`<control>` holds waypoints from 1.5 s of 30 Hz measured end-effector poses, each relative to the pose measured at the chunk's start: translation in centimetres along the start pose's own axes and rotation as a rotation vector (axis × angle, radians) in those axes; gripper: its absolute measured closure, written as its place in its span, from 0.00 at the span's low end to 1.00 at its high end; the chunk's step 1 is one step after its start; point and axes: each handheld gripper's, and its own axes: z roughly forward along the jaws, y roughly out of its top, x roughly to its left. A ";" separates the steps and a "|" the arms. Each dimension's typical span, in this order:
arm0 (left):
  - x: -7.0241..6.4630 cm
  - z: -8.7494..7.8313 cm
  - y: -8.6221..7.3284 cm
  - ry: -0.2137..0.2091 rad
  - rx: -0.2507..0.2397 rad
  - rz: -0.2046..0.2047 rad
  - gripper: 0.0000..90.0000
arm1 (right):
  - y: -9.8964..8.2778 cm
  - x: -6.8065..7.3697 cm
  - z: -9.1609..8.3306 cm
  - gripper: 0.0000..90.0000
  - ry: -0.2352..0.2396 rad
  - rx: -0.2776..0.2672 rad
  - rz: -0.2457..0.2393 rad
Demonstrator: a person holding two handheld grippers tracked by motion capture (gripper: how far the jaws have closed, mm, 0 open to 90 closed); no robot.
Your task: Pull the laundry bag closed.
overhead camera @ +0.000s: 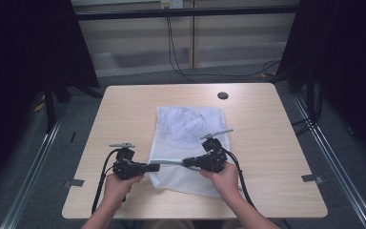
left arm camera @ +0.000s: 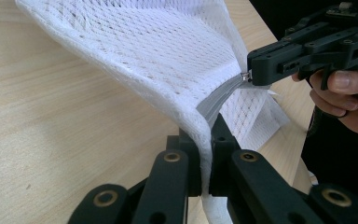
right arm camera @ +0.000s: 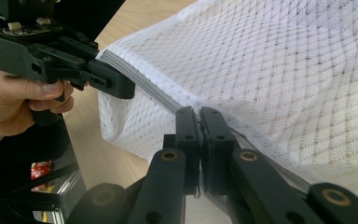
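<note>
a pale wooden table (overhead camera: 124, 124) stands on a grey floor, with dark curtains at both sides. a white mesh bag (overhead camera: 190, 129) lies in the middle of the table, and its near edge is lifted off the wood. the left gripper (overhead camera: 153, 167) pinches the bag's corner at the end of the grey zipper (left arm camera: 216, 100) — its jaws are pressed tight on the cloth. the right gripper (overhead camera: 187, 163) pinches the zipper's little metal pull (left arm camera: 245, 75). it looks like the zipping step. next, one hand should hold firm while the other slides the pull along the strip. a small black hole cover (overhead camera: 223, 95) sits well apart — nothing blocks the way, but loose mesh could snag.
</note>
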 end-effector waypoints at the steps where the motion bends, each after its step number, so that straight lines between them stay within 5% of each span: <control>1: 0.0 0.0 0.0 0.001 0.001 0.001 0.98 | 0.0 0.0 0.0 0.97 0.001 0.001 -0.004; 45: 0.0 -0.2 0.1 -0.003 -0.006 -0.007 0.98 | -0.4 -0.5 -1.0 0.97 -0.007 -0.006 -0.001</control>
